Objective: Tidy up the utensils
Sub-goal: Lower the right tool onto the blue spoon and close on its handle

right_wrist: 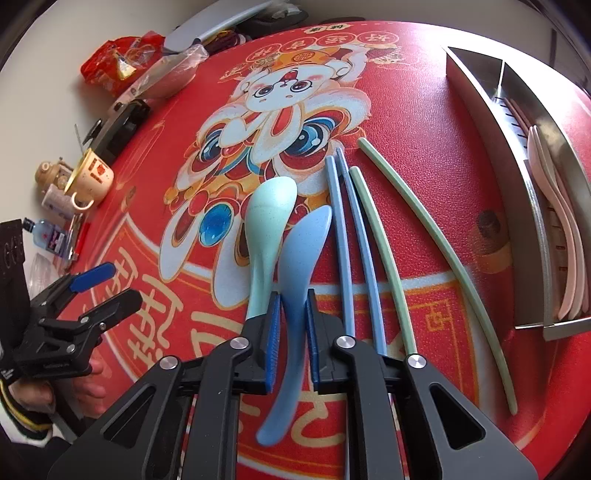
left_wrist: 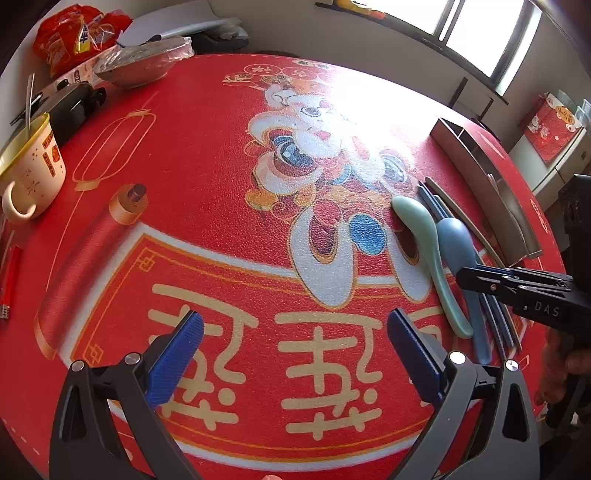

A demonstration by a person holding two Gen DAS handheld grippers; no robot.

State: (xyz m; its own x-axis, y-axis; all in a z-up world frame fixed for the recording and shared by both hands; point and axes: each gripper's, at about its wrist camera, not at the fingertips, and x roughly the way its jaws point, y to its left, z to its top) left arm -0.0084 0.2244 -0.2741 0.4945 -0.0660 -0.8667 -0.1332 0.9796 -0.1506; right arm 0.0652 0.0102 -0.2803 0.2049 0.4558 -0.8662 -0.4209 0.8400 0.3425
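Note:
A blue spoon [right_wrist: 301, 254] lies on the red mat beside a mint-green spoon [right_wrist: 267, 221]. My right gripper [right_wrist: 292, 299] is shut on the blue spoon's handle, one pad on each side. To the right lie two blue chopsticks [right_wrist: 343, 229] and two green chopsticks [right_wrist: 380, 236]. In the left wrist view the spoons [left_wrist: 439, 243] lie at the right, with the right gripper [left_wrist: 480, 278] over them. My left gripper [left_wrist: 295, 347] is open and empty above the mat's gold lettering.
A steel utensil tray [right_wrist: 532, 206] at the right holds pink spoons and chopsticks. A cream mug [left_wrist: 31, 166], a foil-covered bowl [left_wrist: 140, 62], red snack bags [left_wrist: 74, 33] and black items line the far left of the table.

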